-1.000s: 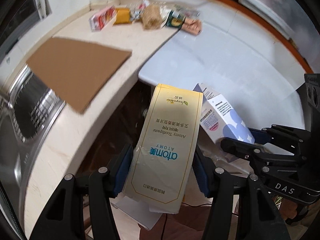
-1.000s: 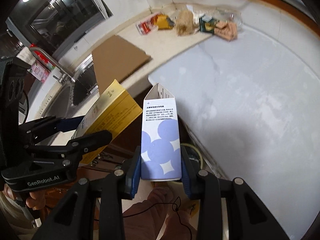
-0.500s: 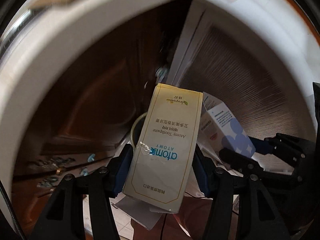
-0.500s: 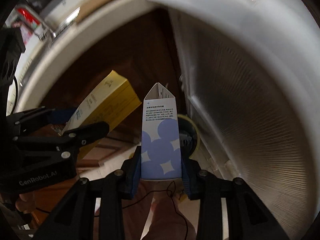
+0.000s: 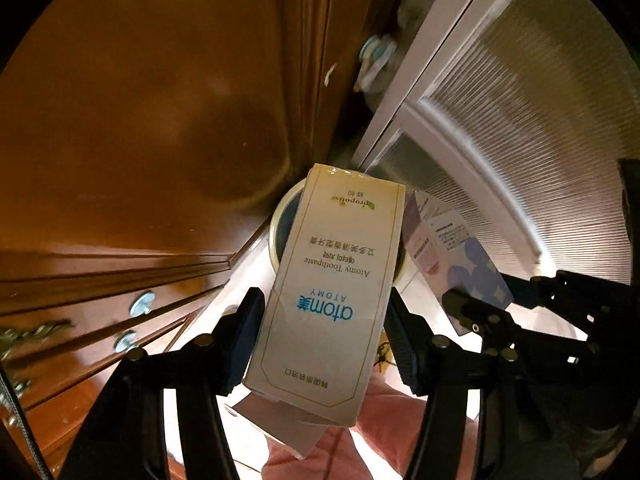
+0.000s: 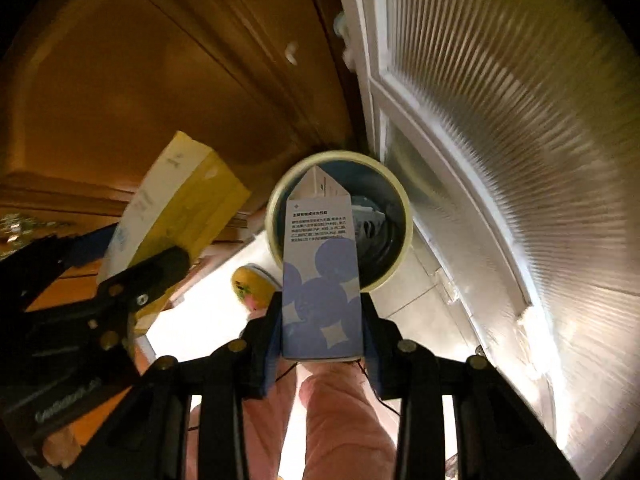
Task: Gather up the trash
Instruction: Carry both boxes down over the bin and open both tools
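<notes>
My left gripper points down with the cream Atomy toothpaste box between its pads; the jaws are opening, and the pads still touch the box's sides. A loose flap hangs at the box's near end. My right gripper is shut on a white box with blue circles, its pointed top over the mouth of a round bin with a pale yellow rim. The toothpaste box hangs to the left of the bin in the right wrist view. The bin's rim is mostly hidden behind the toothpaste box in the left wrist view.
Brown wooden cabinet doors rise to the left of the bin, and a white door with ribbed glass to the right. A yellow slipper and a person's pink-clad leg are on the pale floor below.
Both grippers have dropped from worktop height to just above the floor bin, each still carrying its box. The worktop and its trash have left view.
</notes>
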`<state>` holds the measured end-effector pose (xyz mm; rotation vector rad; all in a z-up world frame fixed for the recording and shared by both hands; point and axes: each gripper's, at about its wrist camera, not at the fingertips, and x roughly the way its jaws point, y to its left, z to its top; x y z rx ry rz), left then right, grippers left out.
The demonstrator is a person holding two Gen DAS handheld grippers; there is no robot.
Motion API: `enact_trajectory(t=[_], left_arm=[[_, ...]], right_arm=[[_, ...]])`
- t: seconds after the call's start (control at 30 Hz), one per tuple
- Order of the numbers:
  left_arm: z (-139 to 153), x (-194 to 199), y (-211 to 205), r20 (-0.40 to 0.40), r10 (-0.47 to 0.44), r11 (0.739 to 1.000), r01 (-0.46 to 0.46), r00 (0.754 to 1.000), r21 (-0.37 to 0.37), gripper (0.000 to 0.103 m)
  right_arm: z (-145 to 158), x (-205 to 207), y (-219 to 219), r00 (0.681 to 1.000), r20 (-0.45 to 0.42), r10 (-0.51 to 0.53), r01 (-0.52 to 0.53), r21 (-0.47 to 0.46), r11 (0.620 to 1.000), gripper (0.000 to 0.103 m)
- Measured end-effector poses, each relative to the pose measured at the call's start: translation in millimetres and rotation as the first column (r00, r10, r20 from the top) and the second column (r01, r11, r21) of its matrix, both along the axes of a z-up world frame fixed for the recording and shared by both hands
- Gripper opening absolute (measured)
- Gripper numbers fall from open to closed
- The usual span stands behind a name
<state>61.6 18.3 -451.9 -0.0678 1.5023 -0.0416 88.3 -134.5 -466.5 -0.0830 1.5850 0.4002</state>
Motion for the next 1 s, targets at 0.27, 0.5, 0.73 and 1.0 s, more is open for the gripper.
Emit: enact_trajectory(t=[0.27,0.5,0.73,1.0], left_arm=[[-32,11,3,-0.035,-0.018,0.999,0.019,0.999,0.032,0.062],[-27,20,7,-0.029,-0.011,0.998,0.013,1.0,0.057,0.077],[-22,24,9,-0.021,-0.01,0.998,0.011,1.0,0.062,0.083],[6,20,3,-0.004,-0.04,0.998,0.041,0.999,0.052,0.086]], right_arm=[[-36,12,4,1.0,0.009,0.014,-0.014,-0.041,0.999,0.036],[-37,19,0,1.0,0.023,-0.003,0.003,-0.02,1.0,0.049],[-29,19,-6,0.999,0.031,-0.03,0.03,-0.002,1.0,0.053],[4,11,-15,0.998,0.048,-0.051,0.051,0.0,0.999,0.053]])
